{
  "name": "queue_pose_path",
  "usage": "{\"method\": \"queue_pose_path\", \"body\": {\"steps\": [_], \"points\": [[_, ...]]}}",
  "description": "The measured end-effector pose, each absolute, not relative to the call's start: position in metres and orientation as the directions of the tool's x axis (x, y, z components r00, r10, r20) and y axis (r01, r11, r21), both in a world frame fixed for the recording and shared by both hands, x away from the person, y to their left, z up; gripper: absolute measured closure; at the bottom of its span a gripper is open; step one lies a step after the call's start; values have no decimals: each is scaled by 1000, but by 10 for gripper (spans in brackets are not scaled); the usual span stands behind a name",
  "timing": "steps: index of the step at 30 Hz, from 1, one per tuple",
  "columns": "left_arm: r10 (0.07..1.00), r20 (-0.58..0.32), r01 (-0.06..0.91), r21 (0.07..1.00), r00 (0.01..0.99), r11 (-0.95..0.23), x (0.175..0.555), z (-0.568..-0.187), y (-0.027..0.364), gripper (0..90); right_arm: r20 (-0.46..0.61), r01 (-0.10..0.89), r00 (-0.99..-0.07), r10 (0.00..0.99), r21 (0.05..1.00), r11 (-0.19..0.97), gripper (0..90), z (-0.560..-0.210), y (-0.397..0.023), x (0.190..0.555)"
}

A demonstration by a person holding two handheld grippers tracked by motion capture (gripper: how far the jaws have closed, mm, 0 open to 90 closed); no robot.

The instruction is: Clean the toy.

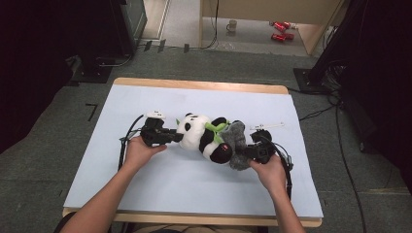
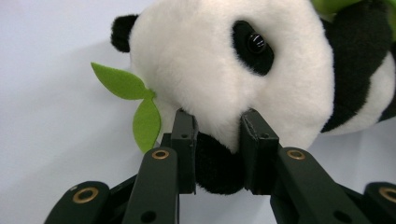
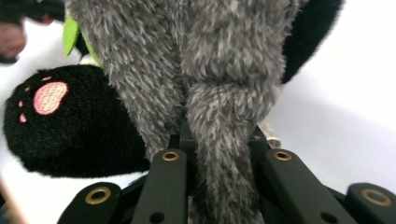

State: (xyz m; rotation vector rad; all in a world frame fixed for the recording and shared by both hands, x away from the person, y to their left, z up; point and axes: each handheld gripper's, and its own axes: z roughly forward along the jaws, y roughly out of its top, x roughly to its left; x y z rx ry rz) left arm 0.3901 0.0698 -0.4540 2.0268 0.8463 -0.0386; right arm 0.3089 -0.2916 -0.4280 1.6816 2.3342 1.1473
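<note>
Gripping panda toy (image 1: 201, 135) | left gripper (image 2: 218, 154) clamps ear | right gripper (image 3: 219, 154) clamps grey plush (image 3: 219, 93)

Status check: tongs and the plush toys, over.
Left tongs clamped on panda ear. Right tongs shut on grey plush. Toys lie touching on table, nothing blocking.
</note>
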Motion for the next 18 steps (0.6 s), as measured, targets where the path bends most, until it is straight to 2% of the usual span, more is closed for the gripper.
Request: {"method": "queue_pose_path", "body": {"steps": [9, 18], "points": [[628, -274, 566, 757, 729, -326, 385, -451, 81, 700, 372, 766, -388, 843, 639, 70, 773, -435, -286, 341], [656, -279, 578, 761, 701, -294, 382, -454, 78, 700, 410, 738, -432, 803, 672, 55, 774, -397, -293, 325]]}}
